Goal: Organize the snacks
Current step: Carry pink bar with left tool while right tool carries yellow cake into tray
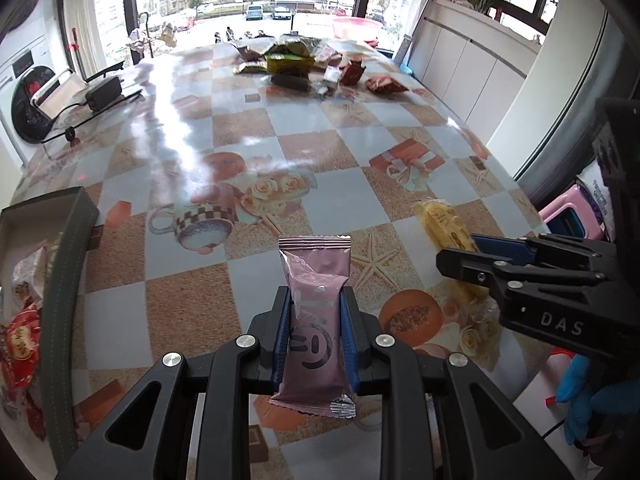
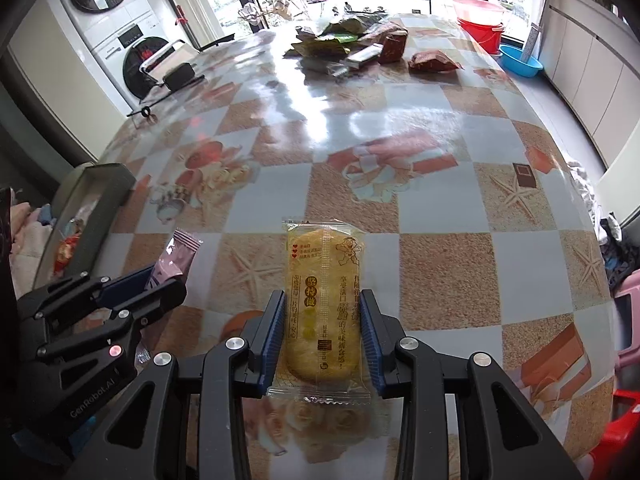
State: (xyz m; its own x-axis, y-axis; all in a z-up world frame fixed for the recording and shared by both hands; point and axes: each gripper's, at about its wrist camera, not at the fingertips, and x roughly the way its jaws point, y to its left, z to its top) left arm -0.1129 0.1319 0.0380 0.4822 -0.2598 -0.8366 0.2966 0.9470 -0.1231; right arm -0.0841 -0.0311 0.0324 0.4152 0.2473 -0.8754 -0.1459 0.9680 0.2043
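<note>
The left hand-held gripper [image 1: 314, 330] pinches a pink snack packet [image 1: 315, 320] — right of the grey box [image 1: 66, 276]. The right hand-held gripper [image 2: 323, 334] pinches a yellow cracker packet [image 2: 324, 308] above the worktop [image 2: 440, 184].

The dark box [image 1: 68, 248] is cut by the left edge, its red packets [image 1: 20, 352] only partly visible.

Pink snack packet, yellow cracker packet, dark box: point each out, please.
pink snack packet [image 1: 314, 312], left wrist view, printed front.
yellow cracker packet [image 2: 325, 304], right wrist view, centre of wrapper.
dark box [image 2: 105, 184], right wrist view, far wall.
</note>
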